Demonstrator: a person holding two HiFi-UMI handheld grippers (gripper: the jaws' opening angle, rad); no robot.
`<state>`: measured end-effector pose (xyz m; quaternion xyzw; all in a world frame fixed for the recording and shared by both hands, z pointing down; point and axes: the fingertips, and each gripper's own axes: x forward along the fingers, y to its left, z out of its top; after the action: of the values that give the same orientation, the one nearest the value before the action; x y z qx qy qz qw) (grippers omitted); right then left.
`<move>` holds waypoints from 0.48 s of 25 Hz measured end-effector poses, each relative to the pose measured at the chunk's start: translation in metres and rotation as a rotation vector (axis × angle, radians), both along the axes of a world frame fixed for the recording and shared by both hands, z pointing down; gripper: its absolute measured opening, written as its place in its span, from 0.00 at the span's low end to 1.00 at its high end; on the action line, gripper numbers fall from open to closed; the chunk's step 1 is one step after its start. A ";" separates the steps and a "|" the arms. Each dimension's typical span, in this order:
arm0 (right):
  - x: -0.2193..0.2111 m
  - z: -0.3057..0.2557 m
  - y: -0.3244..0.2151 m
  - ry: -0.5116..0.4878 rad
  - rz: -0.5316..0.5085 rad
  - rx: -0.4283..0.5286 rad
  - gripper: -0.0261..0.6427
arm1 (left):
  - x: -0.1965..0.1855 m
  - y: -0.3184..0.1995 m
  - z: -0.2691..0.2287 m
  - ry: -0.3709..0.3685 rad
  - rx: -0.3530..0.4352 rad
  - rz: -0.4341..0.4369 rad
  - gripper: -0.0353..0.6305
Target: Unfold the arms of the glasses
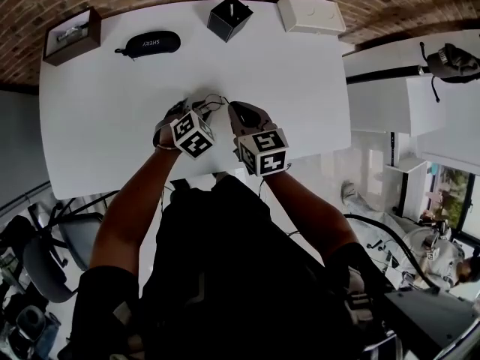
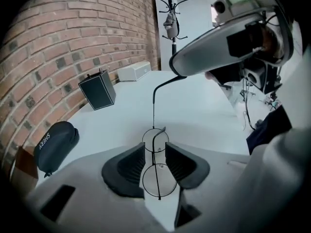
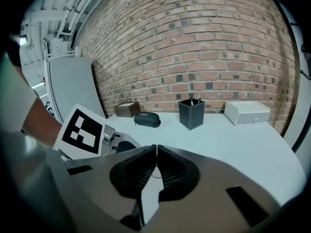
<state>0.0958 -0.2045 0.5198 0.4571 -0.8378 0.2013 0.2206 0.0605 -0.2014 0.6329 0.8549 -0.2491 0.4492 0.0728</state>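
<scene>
Thin round wire-rimmed glasses stand on edge on the white table, one lens above the other in the left gripper view. My left gripper is open, its dark pads either side of the bridge with a gap on each side. One arm of the glasses reaches out to my right gripper, which is shut on its tip. In the right gripper view the jaws meet on that thin wire. From the head view both grippers sit close together at mid-table, the glasses between them.
Along the far edge by the brick wall stand a brown box, a black glasses case, a black pen holder and a white box. A second white desk lies to the right.
</scene>
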 end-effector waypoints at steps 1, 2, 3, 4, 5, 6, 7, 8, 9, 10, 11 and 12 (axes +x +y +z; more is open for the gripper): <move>0.001 0.000 0.000 -0.001 0.002 0.000 0.06 | 0.003 -0.001 0.001 -0.002 -0.002 0.000 0.25; 0.002 0.000 0.000 -0.002 0.005 -0.001 0.06 | 0.005 -0.003 0.002 -0.004 -0.004 -0.005 0.25; 0.003 0.000 0.000 -0.003 0.008 -0.002 0.06 | 0.006 -0.005 0.003 -0.006 -0.008 -0.011 0.25; 0.003 0.000 0.000 -0.005 0.010 -0.003 0.06 | 0.007 -0.006 0.004 -0.011 -0.011 -0.013 0.25; 0.004 0.000 0.001 -0.007 0.011 -0.004 0.06 | 0.008 -0.006 0.007 -0.020 -0.016 -0.010 0.25; 0.004 0.001 0.001 -0.008 0.011 -0.005 0.06 | 0.008 -0.005 0.009 -0.033 -0.022 -0.005 0.25; 0.004 0.001 0.001 -0.008 0.011 -0.006 0.06 | 0.008 -0.005 0.012 -0.048 -0.029 -0.001 0.25; 0.005 0.001 0.001 -0.009 0.011 -0.006 0.06 | 0.008 -0.005 0.014 -0.063 -0.034 -0.001 0.25; 0.005 0.001 0.001 -0.010 0.012 -0.006 0.06 | 0.007 -0.005 0.016 -0.075 -0.035 -0.005 0.24; 0.005 0.001 0.000 -0.011 0.013 -0.006 0.06 | 0.006 -0.006 0.018 -0.082 -0.036 -0.011 0.23; 0.005 0.001 0.000 -0.013 0.014 -0.006 0.06 | 0.005 -0.007 0.020 -0.083 -0.037 -0.015 0.22; 0.006 0.001 0.000 -0.014 0.014 -0.007 0.06 | 0.006 -0.006 0.021 -0.083 -0.039 -0.013 0.20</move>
<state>0.1014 -0.2042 0.5207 0.4609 -0.8354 0.2089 0.2148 0.0661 -0.2078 0.6540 0.8323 -0.2485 0.4887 0.0818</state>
